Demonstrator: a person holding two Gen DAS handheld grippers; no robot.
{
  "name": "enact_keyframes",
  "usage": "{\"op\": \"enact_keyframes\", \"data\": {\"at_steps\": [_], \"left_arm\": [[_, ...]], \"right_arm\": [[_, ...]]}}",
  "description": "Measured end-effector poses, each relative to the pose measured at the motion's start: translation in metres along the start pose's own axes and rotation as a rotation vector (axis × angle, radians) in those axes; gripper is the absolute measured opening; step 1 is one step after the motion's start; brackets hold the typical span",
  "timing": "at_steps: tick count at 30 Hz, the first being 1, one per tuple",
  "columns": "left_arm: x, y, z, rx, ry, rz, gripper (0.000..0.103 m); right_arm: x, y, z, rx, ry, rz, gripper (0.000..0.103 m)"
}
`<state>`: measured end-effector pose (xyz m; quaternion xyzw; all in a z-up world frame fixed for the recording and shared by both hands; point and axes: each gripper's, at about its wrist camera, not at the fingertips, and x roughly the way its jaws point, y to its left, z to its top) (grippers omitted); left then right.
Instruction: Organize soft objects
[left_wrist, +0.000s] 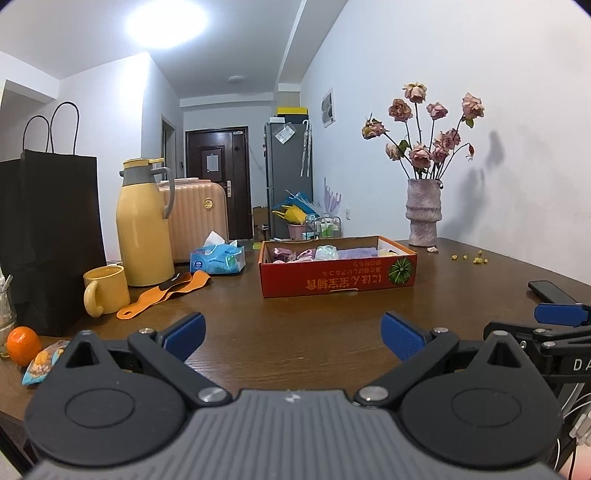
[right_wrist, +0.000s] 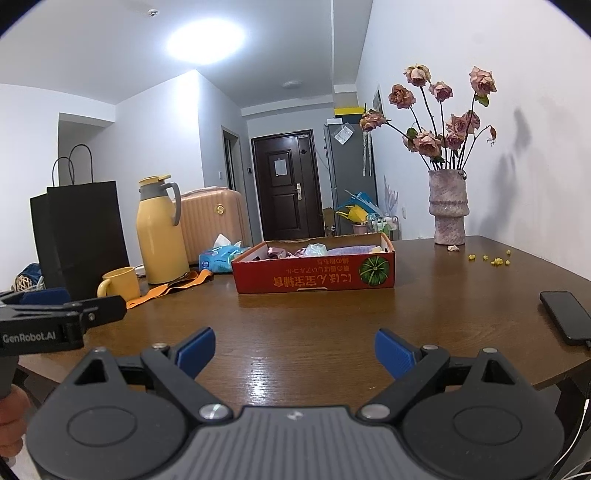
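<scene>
A red cardboard box sits mid-table with several soft items inside: pink and lilac cloths and a pale bundle. My left gripper hovers low over the near table, open, nothing between its blue pads. My right gripper is likewise open and empty, short of the box. An orange strap lies left of the box. The right gripper's finger shows at the left view's right edge, and the left gripper's finger at the right view's left edge.
On the left stand a yellow thermos, a yellow mug, a black paper bag, a blue tissue pack, an orange. A vase of dried roses stands at the back right, and a phone lies at the right edge.
</scene>
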<state>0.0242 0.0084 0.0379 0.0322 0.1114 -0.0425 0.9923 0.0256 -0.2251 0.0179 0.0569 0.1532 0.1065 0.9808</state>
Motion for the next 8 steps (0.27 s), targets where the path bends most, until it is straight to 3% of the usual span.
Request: {"op": "enact_keyframes", "data": {"at_steps": [8], "left_arm": [[0.0005,0.0017,-0.0004,-0.007,-0.003,0.006,0.103]], "right_arm": [[-0.0016,-0.0001,0.0,-0.002,-0.002,-0.001,0.093]]}}
